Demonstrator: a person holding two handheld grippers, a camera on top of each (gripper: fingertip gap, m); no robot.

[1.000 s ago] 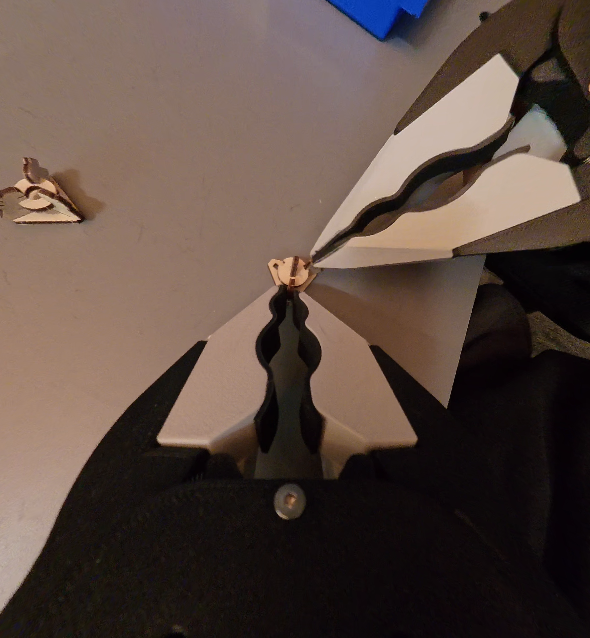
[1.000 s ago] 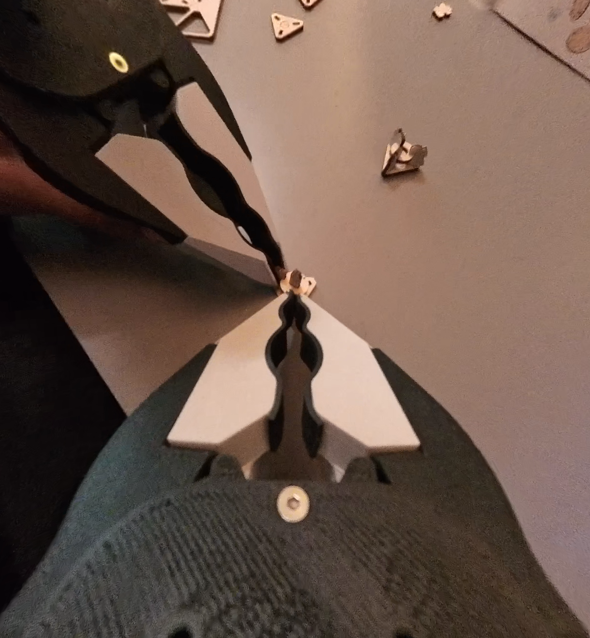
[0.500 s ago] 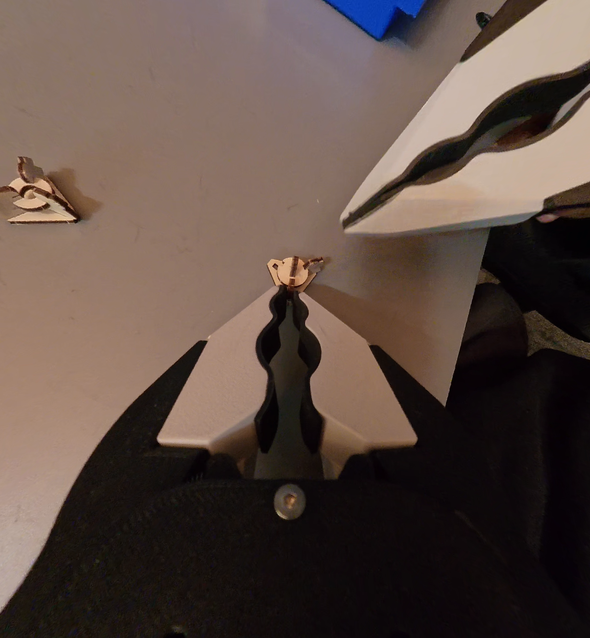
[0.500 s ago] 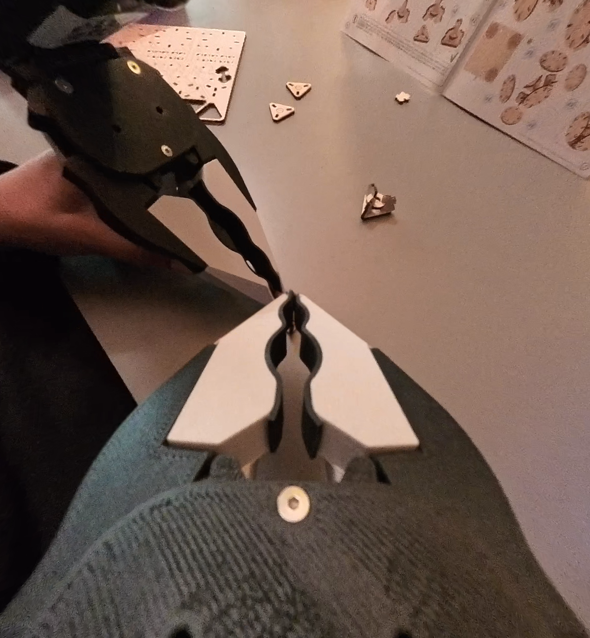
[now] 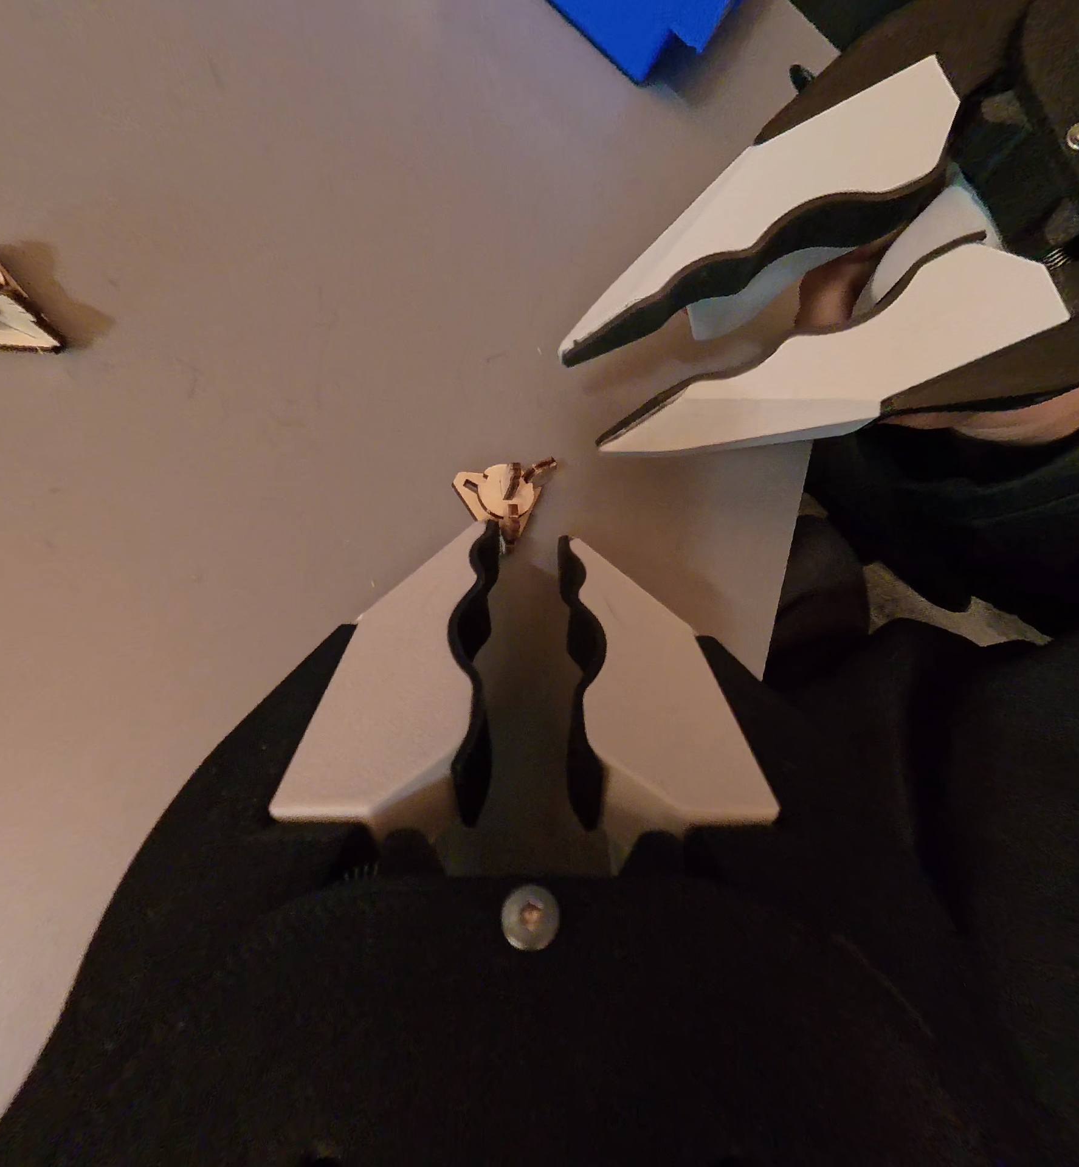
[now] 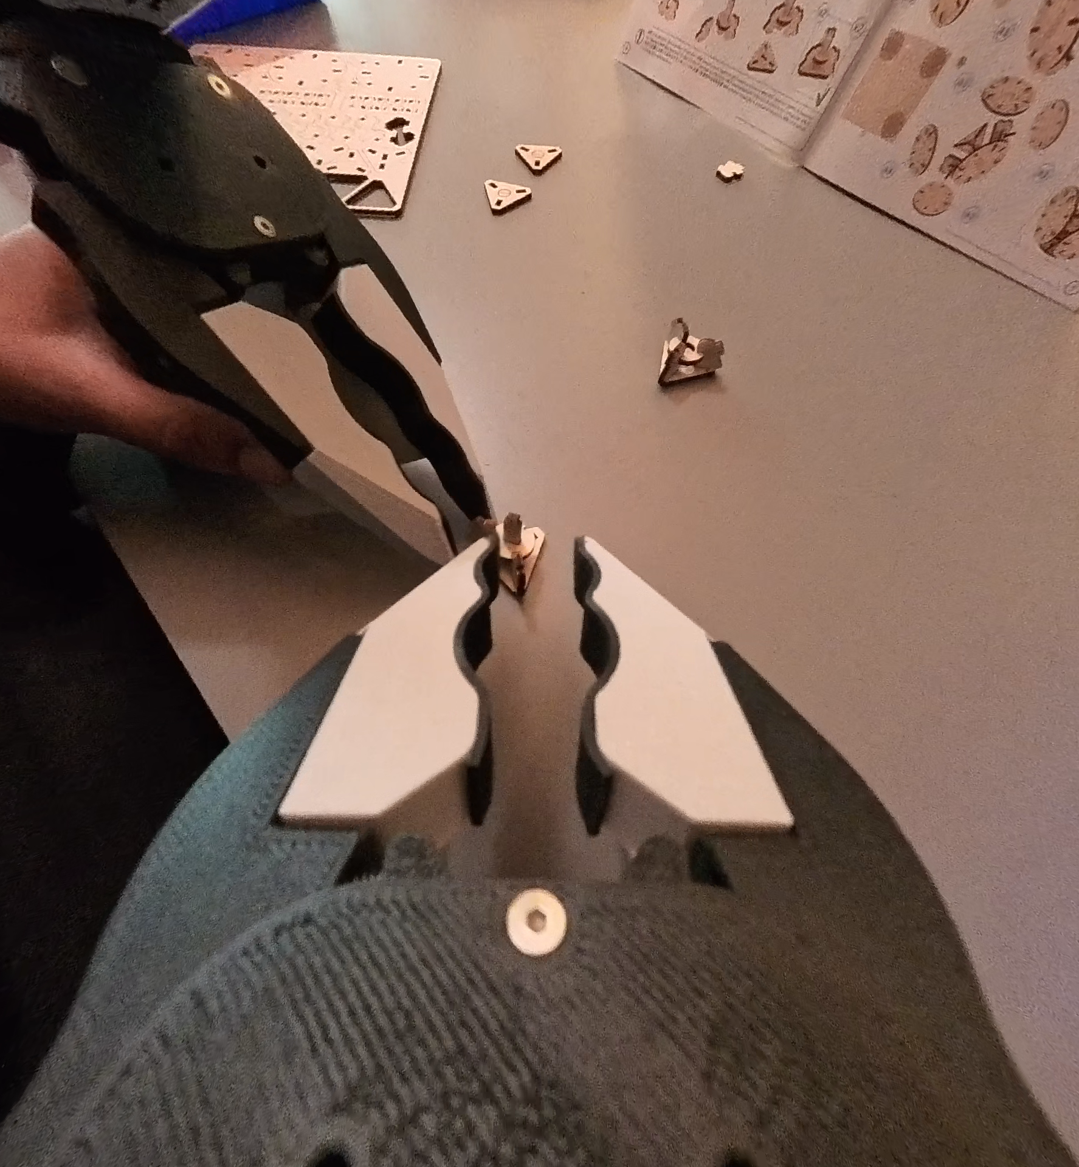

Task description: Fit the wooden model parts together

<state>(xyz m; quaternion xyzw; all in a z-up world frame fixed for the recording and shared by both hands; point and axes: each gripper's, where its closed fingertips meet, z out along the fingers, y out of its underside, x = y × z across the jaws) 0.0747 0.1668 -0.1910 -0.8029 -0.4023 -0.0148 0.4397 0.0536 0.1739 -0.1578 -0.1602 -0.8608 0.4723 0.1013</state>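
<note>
At the far left of the left wrist view, a finished triangular plywood assembly (image 5: 0, 309) lay alone on the grey table (image 5: 271, 189). Toward the middle sat the small pale plywood triangle with a round disc and upright tabs (image 5: 500, 496), flat on the table near its front edge. A second earlier both grippers had been pinched shut on this piece; now both had let go. The left gripper (image 5: 527, 543) stood with its jaws spread, its left fingertip (image 5: 483, 549) apparently grazing the piece's near corner, though that is hard to confirm. To the right, the right gripper (image 5: 581, 398) hovered just beside the piece, jaws likewise parted and empty. The right wrist view showed the punched plywood sheet (image 6: 360, 107), two loose triangular plates (image 6: 518, 177), and printed instruction pages (image 6: 903, 126) farther back.
</note>
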